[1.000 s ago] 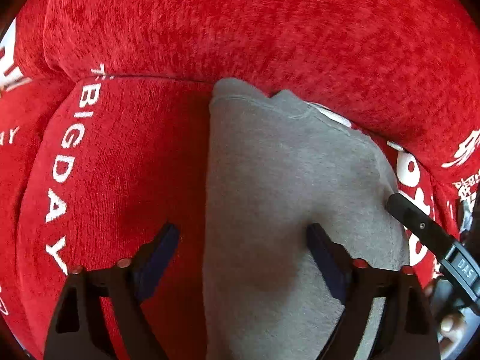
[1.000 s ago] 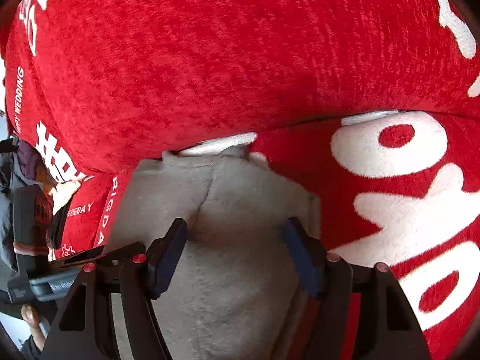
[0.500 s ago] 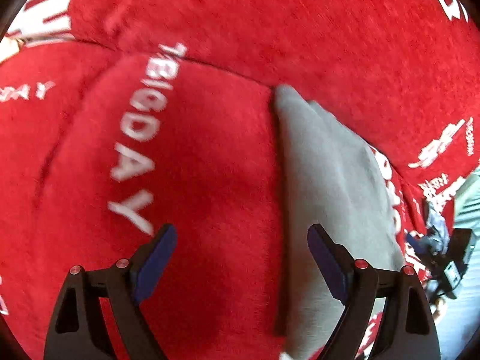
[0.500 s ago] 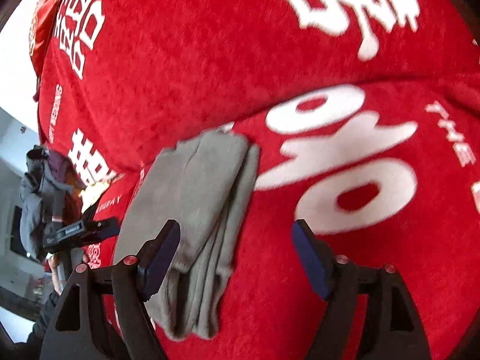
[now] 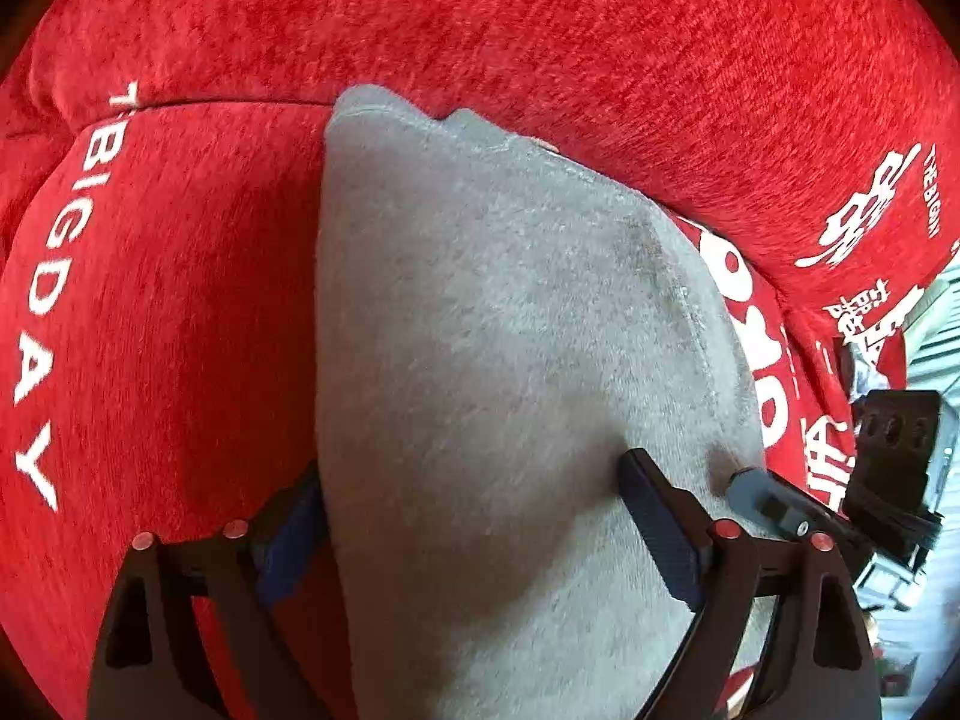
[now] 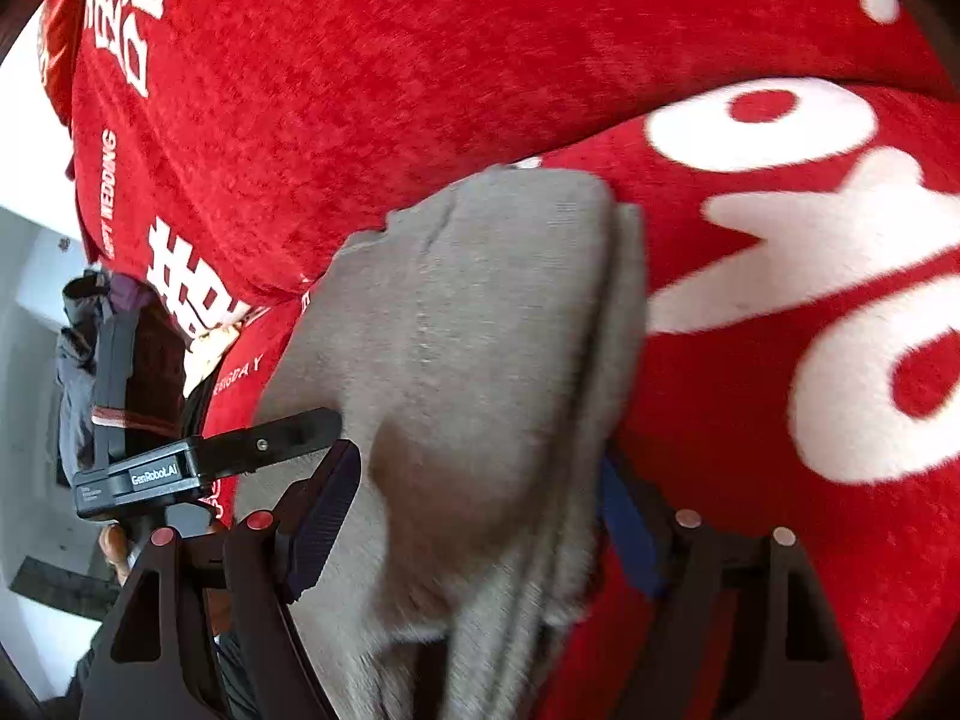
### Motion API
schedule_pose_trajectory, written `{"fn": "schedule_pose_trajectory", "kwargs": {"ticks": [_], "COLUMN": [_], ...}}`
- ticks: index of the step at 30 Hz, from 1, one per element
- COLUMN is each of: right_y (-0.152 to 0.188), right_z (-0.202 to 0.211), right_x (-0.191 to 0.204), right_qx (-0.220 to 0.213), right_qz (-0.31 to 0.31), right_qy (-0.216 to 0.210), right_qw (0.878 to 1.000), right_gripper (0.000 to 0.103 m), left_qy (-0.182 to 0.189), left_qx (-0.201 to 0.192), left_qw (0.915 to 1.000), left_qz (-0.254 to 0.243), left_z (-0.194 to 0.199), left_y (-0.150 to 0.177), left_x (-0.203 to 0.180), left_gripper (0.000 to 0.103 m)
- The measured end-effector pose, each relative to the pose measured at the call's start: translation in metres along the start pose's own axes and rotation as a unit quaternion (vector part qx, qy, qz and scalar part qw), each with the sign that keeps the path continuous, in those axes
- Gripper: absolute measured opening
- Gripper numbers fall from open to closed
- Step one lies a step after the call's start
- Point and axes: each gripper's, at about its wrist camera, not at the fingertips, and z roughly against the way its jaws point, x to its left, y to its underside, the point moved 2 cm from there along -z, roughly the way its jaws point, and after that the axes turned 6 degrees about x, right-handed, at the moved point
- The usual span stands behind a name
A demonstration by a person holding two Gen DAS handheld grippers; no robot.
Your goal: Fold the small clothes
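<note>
A folded grey garment (image 5: 498, 330) lies on a red sofa seat (image 5: 168, 312), its far end against the backrest. My left gripper (image 5: 474, 534) is open, one finger on each side of the garment's near end, the left finger partly hidden under its edge. In the right wrist view the same grey garment (image 6: 468, 348) shows stacked layers along its right edge. My right gripper (image 6: 480, 516) is open and straddles its near end, the right finger partly hidden behind the layers. The left gripper's finger (image 6: 270, 438) rests on the garment's left side.
The red sofa backrest (image 5: 540, 30) rises right behind the garment. The cover has white lettering (image 5: 54, 276) on the left and large white shapes (image 6: 810, 276) on the right. The right gripper's body (image 5: 888, 456) shows at the right edge. A pale floor (image 6: 36, 360) lies beyond the sofa.
Half a second ago both grippers were drawn back and swung aside from the garment. Now both are low and close again, open fingers straddling its near end.
</note>
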Motion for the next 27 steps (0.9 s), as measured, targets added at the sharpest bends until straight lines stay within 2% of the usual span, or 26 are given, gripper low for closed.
{"fn": "schedule_pose_trajectory", "kwargs": {"ticks": [3, 5, 6, 8, 10, 13, 16, 27], "right_y": [0.001, 0.003, 0.004, 0.006, 0.007, 0.01, 0.011, 0.027], "right_z": [-0.008, -0.011, -0.01, -0.007, -0.005, -0.002, 0.003, 0.022], "right_x": [0.014, 0.021, 0.023, 0.025, 0.03, 0.045, 0.054, 0.084], "right_qx": [-0.002, -0.003, -0.005, -0.009, -0.016, -0.023, -0.03, -0.045], "right_qz": [0.041, 0.06, 0.062, 0.061, 0.067, 0.094, 0.103, 0.118], "right_qy": [0.039, 0.066, 0.07, 0.064, 0.072, 0.109, 0.123, 0.124], "right_qw": [0.998, 0.996, 0.996, 0.996, 0.995, 0.989, 0.987, 0.984], "right_gripper": [0.079, 0.073, 0.07, 0.05, 0.045, 0.042, 0.039, 0.037], "left_qy": [-0.017, -0.028, -0.031, -0.038, -0.05, -0.071, -0.081, -0.089], "left_qx": [-0.007, -0.019, -0.025, -0.039, -0.055, -0.069, -0.074, -0.081], "left_qw": [0.9997, 0.9992, 0.999, 0.9981, 0.9963, 0.9931, 0.9916, 0.9894], "left_qz": [-0.013, -0.02, -0.022, -0.028, -0.044, -0.063, -0.068, -0.081], "left_z": [-0.001, 0.001, 0.001, 0.005, 0.011, 0.016, 0.022, 0.054], "left_y": [-0.001, 0.002, 0.003, 0.006, 0.01, 0.013, 0.016, 0.041], "left_x": [-0.003, -0.004, -0.005, -0.006, -0.01, -0.017, -0.019, -0.009], "left_gripper": [0.092, 0.087, 0.083, 0.074, 0.061, 0.051, 0.046, 0.044]}}
